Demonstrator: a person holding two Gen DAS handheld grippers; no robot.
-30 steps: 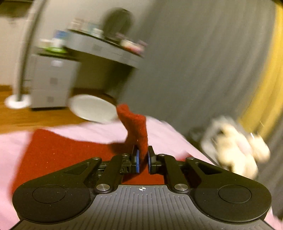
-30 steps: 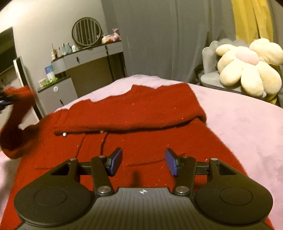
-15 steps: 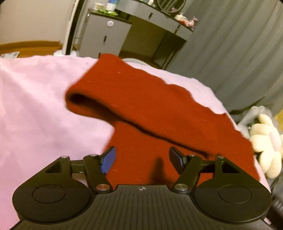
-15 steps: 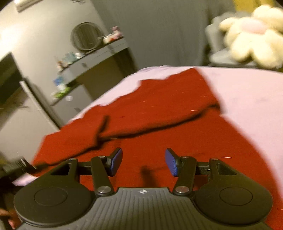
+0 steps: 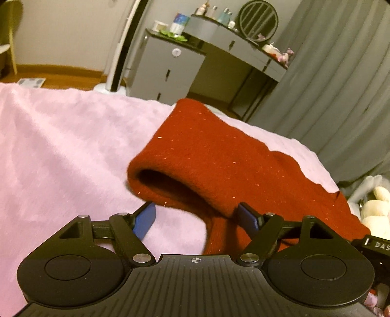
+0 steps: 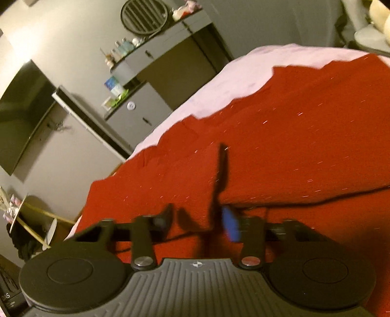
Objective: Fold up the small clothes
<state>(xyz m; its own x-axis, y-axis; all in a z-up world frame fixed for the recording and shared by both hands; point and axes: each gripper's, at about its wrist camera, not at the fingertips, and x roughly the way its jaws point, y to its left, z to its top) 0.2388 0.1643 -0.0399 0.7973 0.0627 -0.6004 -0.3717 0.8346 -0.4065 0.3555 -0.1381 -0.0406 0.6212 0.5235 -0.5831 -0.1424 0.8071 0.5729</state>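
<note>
Two views are showing one red sweater [image 5: 219,156] lying on a pink bed cover [image 5: 61,151].

From the left wrist, the left claw [image 5: 198,217] is standing wide with its jaws opening, and nothing is pressed between the blue pads [image 5: 146,217]. A folded sleeve [image 5: 185,158] of the sweater is lying just past the fingertips, its open cuff facing the camera at about 12 o'clock from the claw. The right pad is sitting just beside the lower edge of that sleeve; I cannot tell whether it is touching. The rest of the sweater is running off toward 2 o'clock. Behind the bed, at 12 o'clock, a grey dresser [image 5: 170,70] is carrying bottles and a round mirror [image 5: 258,19], grey curtains [image 5: 341,85] are hanging at 2 o'clock, and a cream plush toy [image 5: 375,204] is sitting at 3 o'clock.

From the right wrist, blurred by motion, the right claw [image 6: 198,222] is hanging over the body of the sweater [image 6: 292,146], which is filling the frame from 9 to 3 o'clock. Its jaws are closing and already narrow, with a raised fold of red cloth standing between them; whether the pads are pressing it I cannot tell. The pink cover [image 6: 243,73] is showing at 12 o'clock, and the dresser [image 6: 136,114] at 10 o'clock.
</note>
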